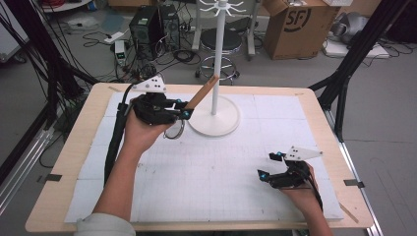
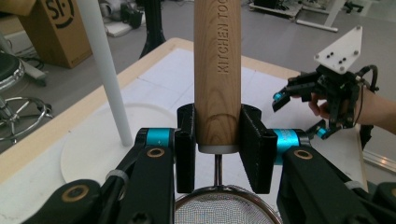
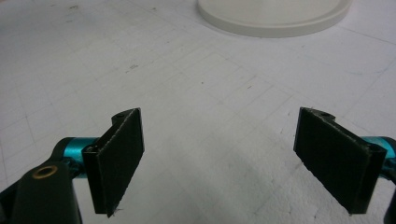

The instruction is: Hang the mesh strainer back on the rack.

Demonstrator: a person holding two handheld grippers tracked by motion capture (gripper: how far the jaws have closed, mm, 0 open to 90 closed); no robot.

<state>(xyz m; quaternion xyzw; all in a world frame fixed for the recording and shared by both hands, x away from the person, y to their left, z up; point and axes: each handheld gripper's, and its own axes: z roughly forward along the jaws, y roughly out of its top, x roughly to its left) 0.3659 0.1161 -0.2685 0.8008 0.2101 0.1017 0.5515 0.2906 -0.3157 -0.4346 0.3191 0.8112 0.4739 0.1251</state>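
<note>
Left tool (image 1: 186, 110) is clamped on the wooden handle (image 2: 217, 70) of a mesh strainer (image 2: 224, 205); we see both pads tight against the wood in the left gripper view, just above the handle's lower end. Handle sticks up and away from the jaws, tilted toward the white pole (image 1: 216, 59) of the rack in the high view. Strainer bowl hangs below the tool, off the table (image 1: 74, 147), beside the rack's round base (image 1: 221, 123). We read "KITCHEN TOO" stamped on the handle; the rest runs out of frame.

Moving right: white gridded mat (image 1: 221, 172) covers most of the table, bare in the middle.

Right tool (image 1: 271, 165) sits low over the mat near the right edge, jaws wide apart, nothing between them. Right gripper view confirms: pads (image 3: 119, 154) spread, mat under them, base rim (image 3: 275, 23) ahead.
</note>
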